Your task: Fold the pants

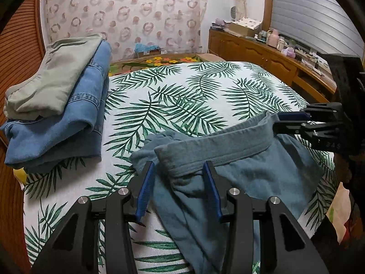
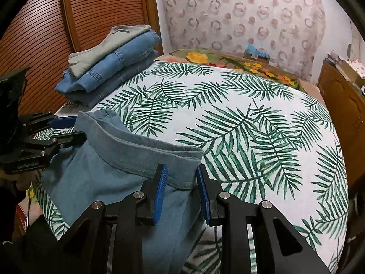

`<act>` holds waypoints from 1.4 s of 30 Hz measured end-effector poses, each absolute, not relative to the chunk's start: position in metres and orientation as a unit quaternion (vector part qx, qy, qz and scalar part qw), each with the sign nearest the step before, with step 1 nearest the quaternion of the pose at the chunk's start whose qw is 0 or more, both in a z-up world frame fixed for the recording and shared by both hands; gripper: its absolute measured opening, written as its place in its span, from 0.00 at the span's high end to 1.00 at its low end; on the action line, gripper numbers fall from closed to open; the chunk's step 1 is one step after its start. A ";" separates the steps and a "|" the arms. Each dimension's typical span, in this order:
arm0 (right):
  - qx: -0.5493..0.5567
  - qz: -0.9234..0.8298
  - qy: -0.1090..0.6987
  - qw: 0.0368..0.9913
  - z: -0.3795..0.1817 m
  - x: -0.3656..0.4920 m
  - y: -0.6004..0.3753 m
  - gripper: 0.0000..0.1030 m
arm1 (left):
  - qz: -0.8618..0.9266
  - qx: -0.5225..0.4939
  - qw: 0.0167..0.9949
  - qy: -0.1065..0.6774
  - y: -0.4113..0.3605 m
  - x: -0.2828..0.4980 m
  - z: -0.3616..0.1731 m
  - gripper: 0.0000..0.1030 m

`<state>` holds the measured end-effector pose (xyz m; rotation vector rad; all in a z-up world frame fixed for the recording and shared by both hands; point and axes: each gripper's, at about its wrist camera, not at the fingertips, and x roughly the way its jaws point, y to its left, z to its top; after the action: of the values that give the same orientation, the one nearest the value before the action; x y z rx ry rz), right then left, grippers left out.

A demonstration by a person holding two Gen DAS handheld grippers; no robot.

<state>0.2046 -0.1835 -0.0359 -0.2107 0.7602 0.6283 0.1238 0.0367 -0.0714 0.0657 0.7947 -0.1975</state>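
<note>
Nearest, left gripper [image 1: 179, 171] with blue pads parted wide around one end of the waistband [image 1: 216, 148]; pads beside the cloth, firm contact not clear. Right gripper [image 2: 180, 175] likewise spread, straddling the other waistband end; from the left wrist view, fingers [image 1: 294, 115] look close about the raised band edge, true grip hard to judge. Teal pants [image 1: 228, 182] spread on the near part of the leaf-print bedcover [image 1: 182, 96], waistband lifted, legs running toward the cameras and cut off under the gripper frames. Further left, stack of folded jeans [image 1: 68, 118] topped by grey-green folded pants [image 1: 52, 75]. Beyond, floral blanket [image 1: 159, 60], half hidden. Far right, cluttered wooden cabinet [image 1: 251, 48], items too small to name.
</note>
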 end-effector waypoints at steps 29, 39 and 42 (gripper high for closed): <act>-0.067 0.290 0.352 0.887 -0.036 0.217 -0.192 0.91 | -0.104 0.003 0.912 0.396 0.046 0.131 -0.086 0.56; -0.107 0.293 0.345 0.885 -0.027 0.188 -0.185 0.72 | -0.103 -0.001 0.913 0.395 0.049 0.131 -0.087 0.55; -0.110 0.300 0.346 0.882 -0.030 0.173 -0.187 0.64 | -0.103 0.000 0.913 0.395 0.048 0.131 -0.087 0.55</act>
<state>0.1726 -0.1872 -0.0299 -0.2284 0.7211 0.6249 0.1310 0.0480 -0.0868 0.0006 0.8132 -0.2117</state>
